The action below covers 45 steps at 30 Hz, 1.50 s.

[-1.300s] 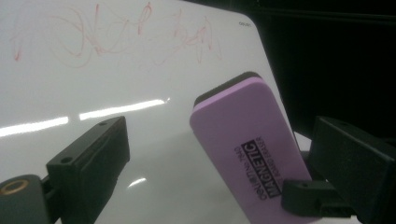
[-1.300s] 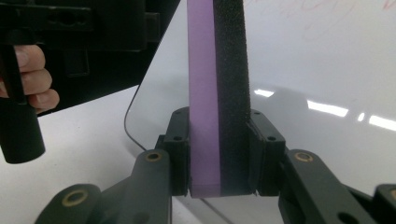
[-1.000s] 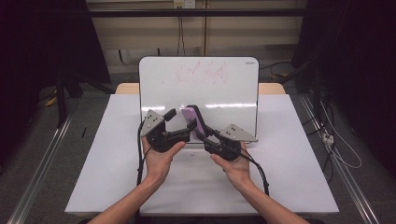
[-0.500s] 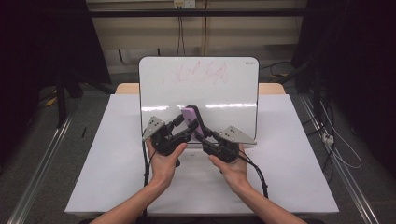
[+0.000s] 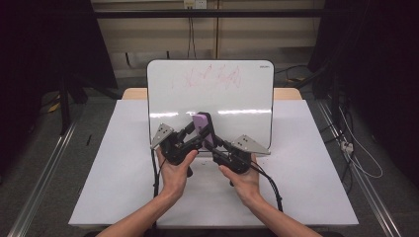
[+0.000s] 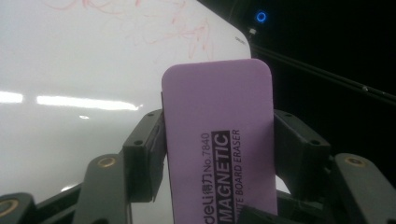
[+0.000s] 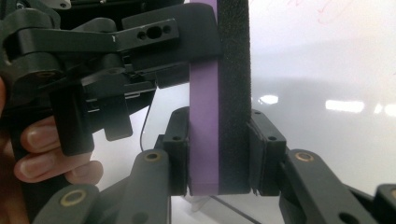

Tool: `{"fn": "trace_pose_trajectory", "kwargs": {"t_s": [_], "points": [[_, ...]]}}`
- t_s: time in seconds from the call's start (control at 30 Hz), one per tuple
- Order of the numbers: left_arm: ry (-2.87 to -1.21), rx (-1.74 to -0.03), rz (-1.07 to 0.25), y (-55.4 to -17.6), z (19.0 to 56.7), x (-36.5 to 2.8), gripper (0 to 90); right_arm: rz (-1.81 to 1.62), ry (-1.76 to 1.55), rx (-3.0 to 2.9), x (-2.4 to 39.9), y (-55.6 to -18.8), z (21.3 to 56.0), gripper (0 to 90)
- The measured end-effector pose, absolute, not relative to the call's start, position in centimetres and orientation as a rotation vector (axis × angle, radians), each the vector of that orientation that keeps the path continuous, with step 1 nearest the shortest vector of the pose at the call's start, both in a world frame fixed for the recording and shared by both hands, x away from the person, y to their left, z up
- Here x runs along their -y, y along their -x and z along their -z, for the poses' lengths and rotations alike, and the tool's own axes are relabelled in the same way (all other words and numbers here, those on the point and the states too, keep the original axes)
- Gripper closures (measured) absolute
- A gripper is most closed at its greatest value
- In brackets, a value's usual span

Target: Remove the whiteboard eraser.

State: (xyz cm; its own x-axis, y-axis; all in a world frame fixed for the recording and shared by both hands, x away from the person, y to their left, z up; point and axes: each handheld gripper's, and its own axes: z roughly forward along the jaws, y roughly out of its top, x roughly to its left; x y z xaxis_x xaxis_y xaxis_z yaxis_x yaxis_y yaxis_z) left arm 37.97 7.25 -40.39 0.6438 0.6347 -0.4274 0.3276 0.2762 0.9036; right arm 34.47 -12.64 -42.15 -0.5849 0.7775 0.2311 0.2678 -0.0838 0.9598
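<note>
Eraser: the purple eraser point(image 5: 202, 129) stands upright above the middle of the counter point(image 5: 123, 163), held between the two grippers, just in front of the whiteboard's lower part; its black felt side shows in the right gripper view point(image 7: 235, 93).
Eraser edges: in the left gripper view point(image 6: 219, 140) its flat purple face with rounded top corners rises past the jaws; print reads "MAGNETIC" and "BOARD ERASER".
Left gripper: the left gripper point(image 5: 190, 140) comes in from the left, jaws clamped on the eraser's two long edges.
Right gripper: the right gripper point(image 5: 213, 144) comes in from the right, jaws clamped across the eraser's thickness, one on the purple face, one on the felt, lower down than the left one's jaws.
Hands: the left hand point(image 5: 174, 170) and right hand point(image 5: 243, 178) sit close together near the counter's near middle, forearms entering from the bottom.
Whiteboard: the whiteboard point(image 5: 232, 103) stands propped at the far middle of the counter, faint red scribble point(image 5: 212, 78) near its top; its lower edge sits just behind the grippers.
Open room: bare white counter lies wide to the left and to the right point(image 5: 306, 163) of the hands, and a narrower strip lies near the front edge.
Surround: dark floor and cables point(image 5: 356, 148) lie beyond the counter's right edge.
</note>
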Motion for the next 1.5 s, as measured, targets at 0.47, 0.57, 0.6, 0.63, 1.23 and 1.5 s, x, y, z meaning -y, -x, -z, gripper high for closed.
{"fn": "trace_pose_trajectory", "kwargs": {"t_s": [0.47, 0.57, 0.6, 0.63, 1.23, 1.5], "points": [[-1.356, -0.886, -0.302, -38.4, 39.6, -8.8, 41.2, -1.654, -1.105, -1.881, 13.5, -34.3, 42.0, 35.6], [-1.366, -0.892, -0.307, -38.5, 39.5, -9.2, 41.2, -1.609, -1.101, -1.898, 13.9, -34.3, 42.1, 25.6], [-1.376, -0.892, -0.306, -38.5, 39.4, -9.4, 41.2, -1.572, -1.109, -1.930, 14.4, -34.3, 42.2, 20.8], [-1.384, -0.888, -0.306, -38.6, 39.3, -9.5, 41.2, -1.541, -1.108, -1.940, 14.6, -34.3, 42.3, 18.9], [-1.585, -0.842, -0.430, -38.6, 37.2, -12.1, 41.2, -1.400, -1.174, -1.918, 20.7, -32.3, 42.6, 9.6], [-1.663, -0.870, -0.532, -38.1, 37.1, -13.1, 41.2, -1.328, -1.202, -1.913, 23.3, -31.3, 43.0, 5.7]]}}
